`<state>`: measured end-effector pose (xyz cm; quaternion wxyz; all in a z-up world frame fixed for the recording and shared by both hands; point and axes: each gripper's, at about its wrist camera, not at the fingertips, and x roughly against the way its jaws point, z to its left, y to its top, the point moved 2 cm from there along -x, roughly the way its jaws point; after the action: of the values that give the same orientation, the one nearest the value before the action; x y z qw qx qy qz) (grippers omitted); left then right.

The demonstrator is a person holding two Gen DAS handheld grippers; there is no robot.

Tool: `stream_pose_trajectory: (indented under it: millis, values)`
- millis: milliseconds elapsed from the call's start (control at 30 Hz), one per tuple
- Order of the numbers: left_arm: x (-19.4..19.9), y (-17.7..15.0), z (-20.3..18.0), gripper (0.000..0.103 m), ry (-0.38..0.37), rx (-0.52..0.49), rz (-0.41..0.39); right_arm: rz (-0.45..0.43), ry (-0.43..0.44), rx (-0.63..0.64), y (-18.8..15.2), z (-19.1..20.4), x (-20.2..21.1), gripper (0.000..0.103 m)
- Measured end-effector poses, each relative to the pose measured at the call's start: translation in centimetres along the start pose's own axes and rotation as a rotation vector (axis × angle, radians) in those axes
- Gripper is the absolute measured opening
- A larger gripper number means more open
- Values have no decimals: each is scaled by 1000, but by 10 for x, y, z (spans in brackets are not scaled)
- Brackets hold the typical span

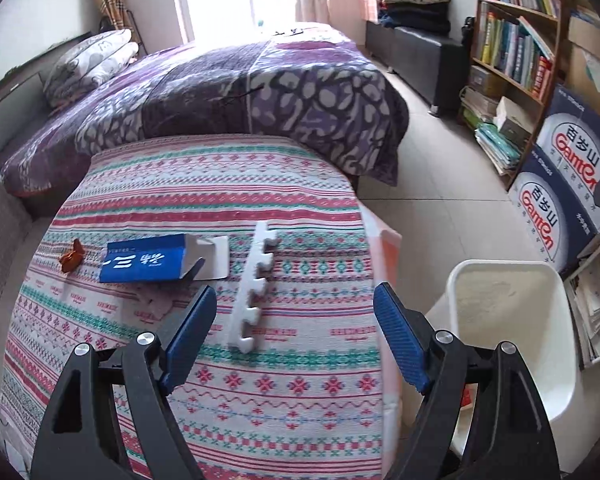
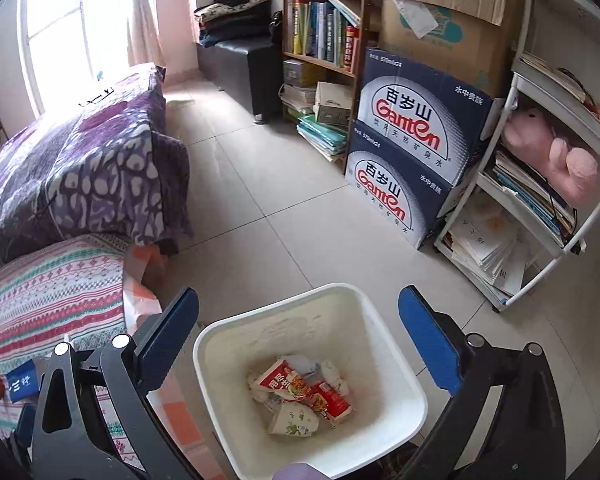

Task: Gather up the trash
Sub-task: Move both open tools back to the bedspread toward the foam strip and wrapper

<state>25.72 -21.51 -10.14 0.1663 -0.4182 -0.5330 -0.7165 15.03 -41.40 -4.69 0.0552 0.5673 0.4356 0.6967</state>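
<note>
Left gripper (image 1: 296, 308) and right gripper (image 2: 298, 312), jaws apart, empty.

Blue carton (image 1: 148, 258), white foam strip (image 1: 254, 286), cream bin (image 2: 312, 380), red/green patterned cloth (image 1: 204, 184).

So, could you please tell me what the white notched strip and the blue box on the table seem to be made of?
White notched strip: probably foam, matte and thick, with puzzle-cut edges like floor-mat trim. Blue box: thin printed cardboard, with its end flap open and plain white inside.

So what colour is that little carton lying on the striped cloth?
Blue with white lettering, clearest in the left wrist view.
</note>
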Motion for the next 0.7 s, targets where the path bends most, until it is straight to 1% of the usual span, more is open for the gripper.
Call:
stream_pose_trajectory:
  millis: [167,400,567,700]
  values:
    - [-14,-1,51,79,55,84,49,23,36,67,-12,38,2,96]
    - [-35,-5,124,79,107,210,108,72,82,157,-33,92,0,96]
    - [-46,-1,186,79,188,277,107,139,142,203,-50,133,-5,96]
    - [-68,-5,241,79,238,317,154,166,170,253,-63,163,-10,96]
